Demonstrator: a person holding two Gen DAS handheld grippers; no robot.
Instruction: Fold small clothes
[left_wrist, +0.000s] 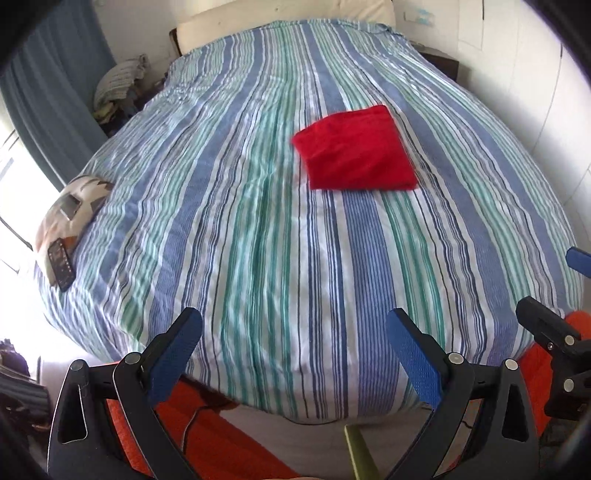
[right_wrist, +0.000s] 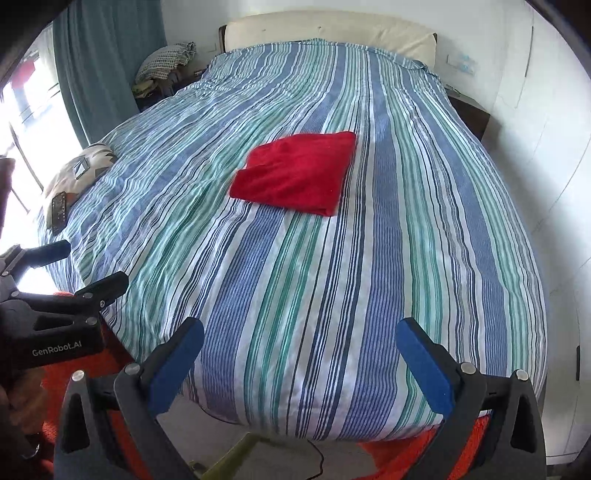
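A red garment (left_wrist: 356, 149) lies folded into a flat rectangle on the striped bedspread (left_wrist: 258, 221), right of the middle and away from both grippers. My left gripper (left_wrist: 291, 325) hovers over the near edge of the bed, open, with nothing between its blue pads. My right gripper (right_wrist: 301, 332) hovers over the same edge further right, also open and holding nothing. The red garment (right_wrist: 295, 171) lies well ahead of it. Each gripper shows in the other's view: the left gripper (right_wrist: 85, 264) at the left edge, the right gripper (left_wrist: 554, 288) at the right edge.
A patterned cushion (left_wrist: 77, 206) with a dark phone (left_wrist: 61, 264) lies at the bed's left edge. A cream headboard (right_wrist: 325, 33) is at the far end, and a clothes pile (right_wrist: 166, 62) and a blue curtain (right_wrist: 107, 62) at the back left. An orange rug (left_wrist: 221, 439) covers the floor below.
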